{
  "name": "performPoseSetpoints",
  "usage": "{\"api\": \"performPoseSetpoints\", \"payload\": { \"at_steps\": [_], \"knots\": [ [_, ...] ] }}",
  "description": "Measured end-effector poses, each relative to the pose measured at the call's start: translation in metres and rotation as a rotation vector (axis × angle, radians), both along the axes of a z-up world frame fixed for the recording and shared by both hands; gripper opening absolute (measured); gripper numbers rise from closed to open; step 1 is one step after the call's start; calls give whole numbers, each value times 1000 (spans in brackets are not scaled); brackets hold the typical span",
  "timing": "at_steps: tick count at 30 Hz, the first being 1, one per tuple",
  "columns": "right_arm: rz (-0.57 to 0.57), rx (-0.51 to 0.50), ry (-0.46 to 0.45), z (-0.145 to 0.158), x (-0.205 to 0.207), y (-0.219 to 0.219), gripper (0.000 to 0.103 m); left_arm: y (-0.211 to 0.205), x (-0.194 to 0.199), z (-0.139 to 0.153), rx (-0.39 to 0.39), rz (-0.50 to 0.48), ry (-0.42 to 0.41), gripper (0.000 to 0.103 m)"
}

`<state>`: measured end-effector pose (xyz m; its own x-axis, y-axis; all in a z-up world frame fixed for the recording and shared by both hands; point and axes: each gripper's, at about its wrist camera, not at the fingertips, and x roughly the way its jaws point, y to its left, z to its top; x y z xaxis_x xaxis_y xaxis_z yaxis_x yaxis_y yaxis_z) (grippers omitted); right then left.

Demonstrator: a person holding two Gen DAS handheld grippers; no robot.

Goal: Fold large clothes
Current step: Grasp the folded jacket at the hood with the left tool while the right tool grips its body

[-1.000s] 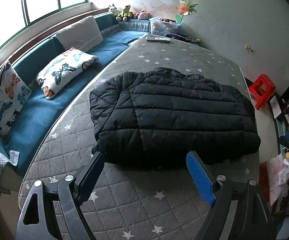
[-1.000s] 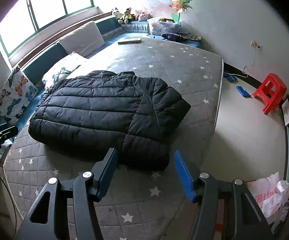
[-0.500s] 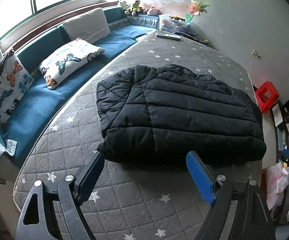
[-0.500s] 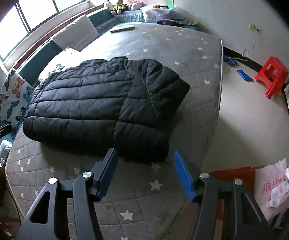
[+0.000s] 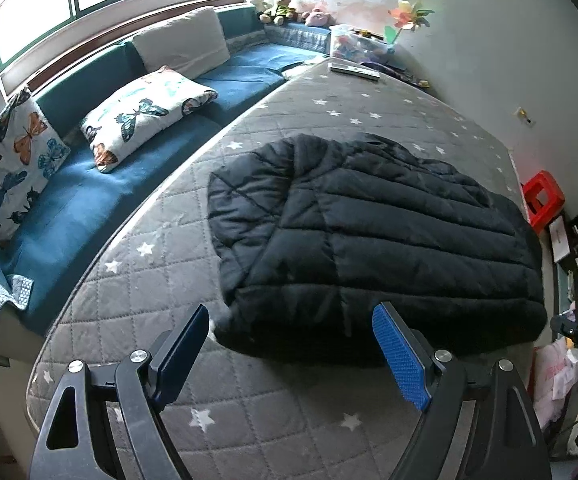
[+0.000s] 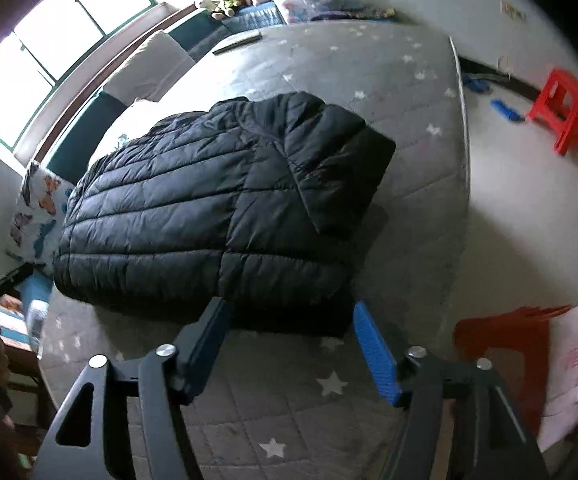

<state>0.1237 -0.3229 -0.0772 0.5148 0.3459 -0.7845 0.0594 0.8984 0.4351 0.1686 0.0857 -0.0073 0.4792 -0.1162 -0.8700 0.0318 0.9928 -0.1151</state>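
Left wrist view shows the black puffer jacket point(image 5: 369, 240) lying partly folded on the grey star-patterned mattress point(image 5: 137, 280), its near hem just ahead of the left gripper point(image 5: 289, 344), whose jaws stand wide with nothing between them. From the right wrist view, the right gripper point(image 6: 289, 344) hovers over the jacket's near corner; its jaws have just been opening, gripping nothing. Beyond the mattress are a blue sofa point(image 5: 89, 200) with butterfly cushions point(image 5: 145, 112) and a red stool point(image 6: 561, 108).

jacket point(image 5: 369, 236): 1 | butterfly pillows point(image 5: 145, 114): 2 | red stool point(image 6: 561, 108): 1 | plain cushion point(image 5: 181, 46): 1
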Motion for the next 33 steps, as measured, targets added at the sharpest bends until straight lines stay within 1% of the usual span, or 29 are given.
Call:
{"api": "performPoseSetpoints", "payload": {
  "at_steps": [4,6,7,9,11,12,14,17,19,21,22,25,27,29,31,33],
  "knots": [
    [8,68,19,-10,21,-5,73,17,19,-5,-47,32,13,90],
    [16,87,32,-16,34,-6,79,25,29,-10,-74,47,24,90],
    [16,88,33,-19,40,-6,79,29,34,-13,-91,51,29,90],
    [31,123,45,-25,49,-9,80,35,45,-21,-118,61,50,90],
    [44,165,60,-34,60,-11,86,40,55,-31,-139,65,78,90],
    [51,181,64,-37,63,-12,86,43,61,-36,-146,75,84,90],
    [53,219,67,-43,68,-15,94,50,70,-45,-149,94,86,90],
    [69,267,55,-52,75,-19,101,59,81,-60,-161,114,99,90],
    [69,302,58,-57,78,-21,103,65,89,-72,-162,132,112,90],
    [75,348,65,-65,81,-22,103,71,95,-83,-206,137,118,91],
    [76,359,66,-68,82,-24,103,76,99,-88,-241,146,121,92],
    [82,402,60,-75,83,-22,103,87,106,-100,-324,170,131,98],
    [90,408,44,-73,84,-21,103,93,111,-111,-393,172,153,99],
    [112,391,47,-69,85,-17,103,97,115,-120,-454,170,172,100],
    [129,387,62,-68,89,-15,103,98,117,-125,-486,161,175,100],
    [142,390,74,-67,89,-15,103,93,120,-130,-518,130,192,100]
  ]
}}
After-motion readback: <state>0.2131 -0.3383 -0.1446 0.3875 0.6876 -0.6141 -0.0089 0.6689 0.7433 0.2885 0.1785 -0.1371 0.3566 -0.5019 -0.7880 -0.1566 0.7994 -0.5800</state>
